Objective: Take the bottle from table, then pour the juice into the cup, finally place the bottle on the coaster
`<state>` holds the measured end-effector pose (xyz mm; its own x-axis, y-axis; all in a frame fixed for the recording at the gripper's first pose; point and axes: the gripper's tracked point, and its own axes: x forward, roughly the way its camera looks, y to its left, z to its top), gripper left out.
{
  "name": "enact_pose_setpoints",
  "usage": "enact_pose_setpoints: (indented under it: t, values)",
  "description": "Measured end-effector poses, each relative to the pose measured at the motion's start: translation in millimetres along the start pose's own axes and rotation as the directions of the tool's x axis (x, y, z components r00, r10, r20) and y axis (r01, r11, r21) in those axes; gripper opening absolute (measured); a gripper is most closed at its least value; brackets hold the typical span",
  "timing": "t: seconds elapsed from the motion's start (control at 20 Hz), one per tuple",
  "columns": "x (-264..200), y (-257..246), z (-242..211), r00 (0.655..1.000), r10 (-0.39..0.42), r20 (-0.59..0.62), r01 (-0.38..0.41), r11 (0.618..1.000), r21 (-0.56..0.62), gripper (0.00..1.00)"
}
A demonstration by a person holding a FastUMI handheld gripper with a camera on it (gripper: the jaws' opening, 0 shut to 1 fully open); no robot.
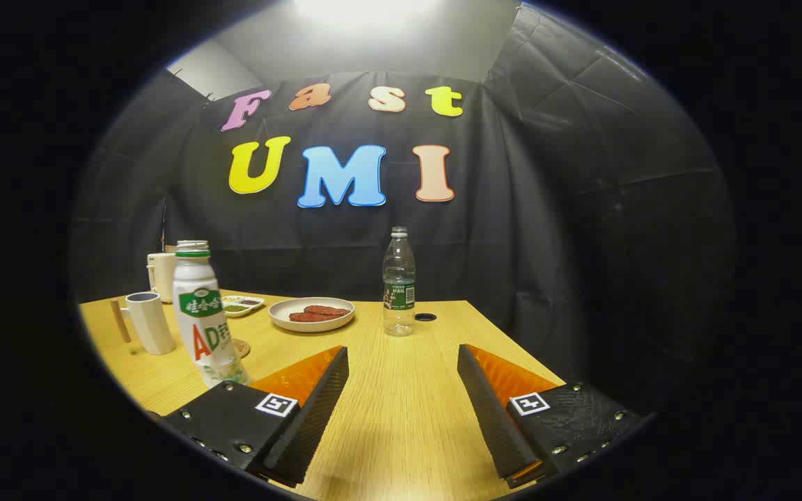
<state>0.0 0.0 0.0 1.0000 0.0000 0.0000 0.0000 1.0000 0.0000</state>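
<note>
two bottles, one white (200, 316) and one clear (399, 282), one cup (149, 322), one plate (311, 314), one small dish (241, 305), one coaster (241, 347), one gripper (402, 363) with fingers spread apart

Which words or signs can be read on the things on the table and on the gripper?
White bottle: label print partly turned away, blurred.
Clear bottle: label too small.
Gripper, open over the table: black-and-white marker squares, no words.

Wooden table (401, 417), light grain. Far left: grey cup (150, 321) with wooden handle, upright. Just right of it: white bottle (205, 316), upright, beside a round coaster (241, 347). Behind them stands a cream container (162, 273). Far centre: small tray (242, 305), plate (311, 313), clear water bottle (399, 282), dark cap (425, 317).
</note>
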Motion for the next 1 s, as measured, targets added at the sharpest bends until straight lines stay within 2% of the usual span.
enact_pose_setpoints:
  t: [0.15,0.35,0.65,1.0]
  values:
    - [22.3,-8.5,19.2,0.997,-0.048,0.057,0.049,0.999,-0.009,0.95]
    - [11.5,12.4,57.3,0.993,-0.033,0.114,0.033,0.999,0.000,0.95]
    - [-32.4,70.7,87.0,0.989,0.088,0.121,-0.093,0.995,0.036,0.95]
    - [-52.3,147.1,64.4,0.969,0.236,0.076,-0.236,0.972,-0.009,0.96]
